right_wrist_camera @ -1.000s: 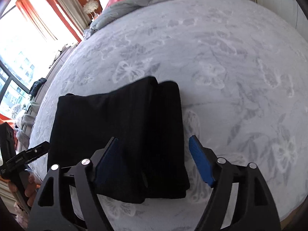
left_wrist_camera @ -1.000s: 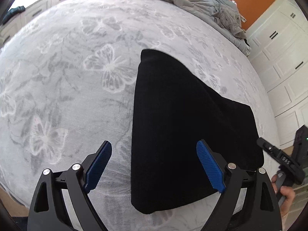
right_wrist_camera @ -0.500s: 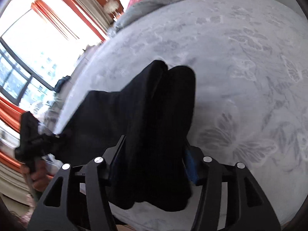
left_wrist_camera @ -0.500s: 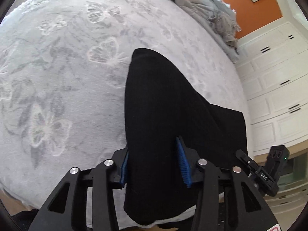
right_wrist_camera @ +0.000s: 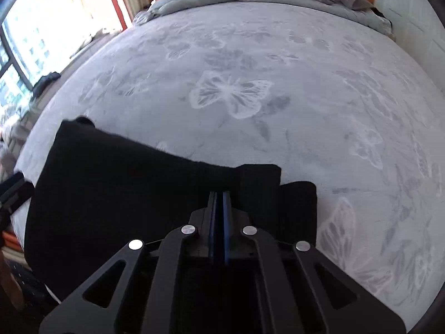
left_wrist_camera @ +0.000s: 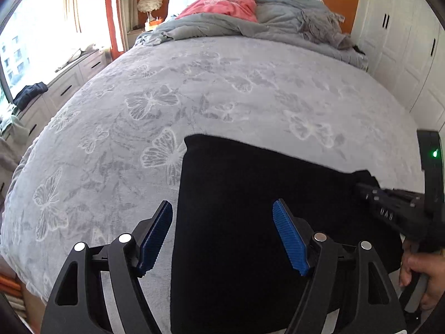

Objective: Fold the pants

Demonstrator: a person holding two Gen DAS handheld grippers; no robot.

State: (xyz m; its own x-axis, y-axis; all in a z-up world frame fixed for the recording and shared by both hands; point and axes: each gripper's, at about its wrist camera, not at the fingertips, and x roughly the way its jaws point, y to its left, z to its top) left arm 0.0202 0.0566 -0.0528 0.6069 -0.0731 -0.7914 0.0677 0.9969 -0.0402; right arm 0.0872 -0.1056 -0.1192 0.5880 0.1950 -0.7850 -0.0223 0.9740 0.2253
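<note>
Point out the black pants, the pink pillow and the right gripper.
black pants [left_wrist_camera: 236, 194]: left wrist view, flat middle of fabric.
pink pillow [left_wrist_camera: 222, 2]: left wrist view, its top.
right gripper [right_wrist_camera: 219, 194]: right wrist view, between shut fingertips.

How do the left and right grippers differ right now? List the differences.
Jaws: the left gripper is apart and opening; the right gripper has its blue pads pressed together.
Cloth: the left one's pads press nothing, with the black pants lying between and beyond them; the right one's pads are shut at the pants' bunched edge, though cloth between them cannot be seen.
Shared: both are black with blue ribbed pads, over the bedspread.
</note>
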